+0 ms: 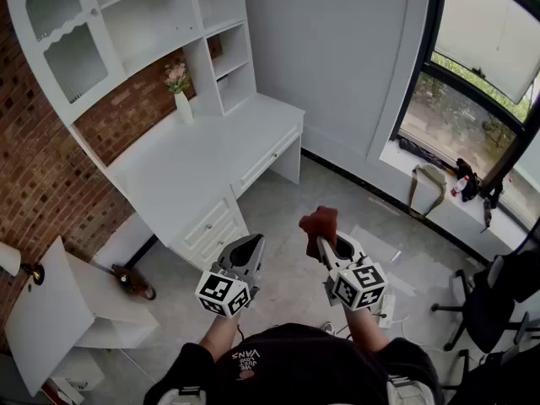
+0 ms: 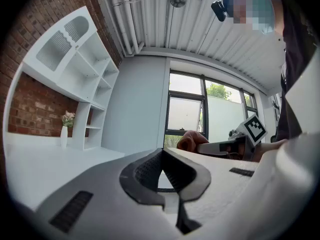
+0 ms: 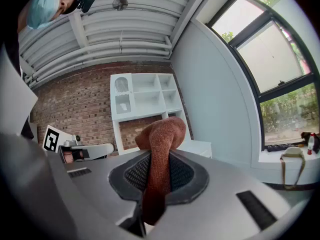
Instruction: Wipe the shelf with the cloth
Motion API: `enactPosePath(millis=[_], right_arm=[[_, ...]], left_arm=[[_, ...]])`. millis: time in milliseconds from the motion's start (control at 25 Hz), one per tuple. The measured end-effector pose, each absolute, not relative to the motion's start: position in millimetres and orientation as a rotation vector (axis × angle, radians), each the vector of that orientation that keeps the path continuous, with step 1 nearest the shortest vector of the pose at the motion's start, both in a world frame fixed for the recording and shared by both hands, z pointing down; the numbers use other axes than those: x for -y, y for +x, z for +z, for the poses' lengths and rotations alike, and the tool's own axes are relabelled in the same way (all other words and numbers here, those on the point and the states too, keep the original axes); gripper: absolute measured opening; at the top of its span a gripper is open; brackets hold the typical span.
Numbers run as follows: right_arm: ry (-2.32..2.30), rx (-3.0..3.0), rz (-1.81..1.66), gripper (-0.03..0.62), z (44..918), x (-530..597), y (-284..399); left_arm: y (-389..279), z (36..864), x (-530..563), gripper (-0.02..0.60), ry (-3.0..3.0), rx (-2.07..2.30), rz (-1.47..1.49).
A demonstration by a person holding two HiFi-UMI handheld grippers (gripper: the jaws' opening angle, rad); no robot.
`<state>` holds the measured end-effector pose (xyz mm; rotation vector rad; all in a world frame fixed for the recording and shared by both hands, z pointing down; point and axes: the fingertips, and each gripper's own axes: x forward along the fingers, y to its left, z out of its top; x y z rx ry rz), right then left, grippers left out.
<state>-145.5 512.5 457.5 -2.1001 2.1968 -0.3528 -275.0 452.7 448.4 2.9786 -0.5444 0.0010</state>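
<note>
Your right claw (image 1: pixel 324 245) is clenched on the rust-brown woven cloth (image 1: pixel 319 221); your left claw (image 1: pixel 251 247) is pinched together, empty. The white shelf unit (image 1: pixel 152 24) stands far left above the white desk (image 1: pixel 186 163).

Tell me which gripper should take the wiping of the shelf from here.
Right. The right gripper is shut on the rust-brown cloth, while the left gripper is shut on nothing. Both are held away from the shelf, over the floor.
</note>
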Motion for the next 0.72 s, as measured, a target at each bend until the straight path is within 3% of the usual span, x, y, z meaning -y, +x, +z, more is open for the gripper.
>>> enactPosePath(millis=[720], right_arm=[[-2.087, -2.18, -0.421, 0.055, 473, -490, -162]], left_arm=[[-282, 472, -435, 0.006, 2.917, 0.479, -0.002]])
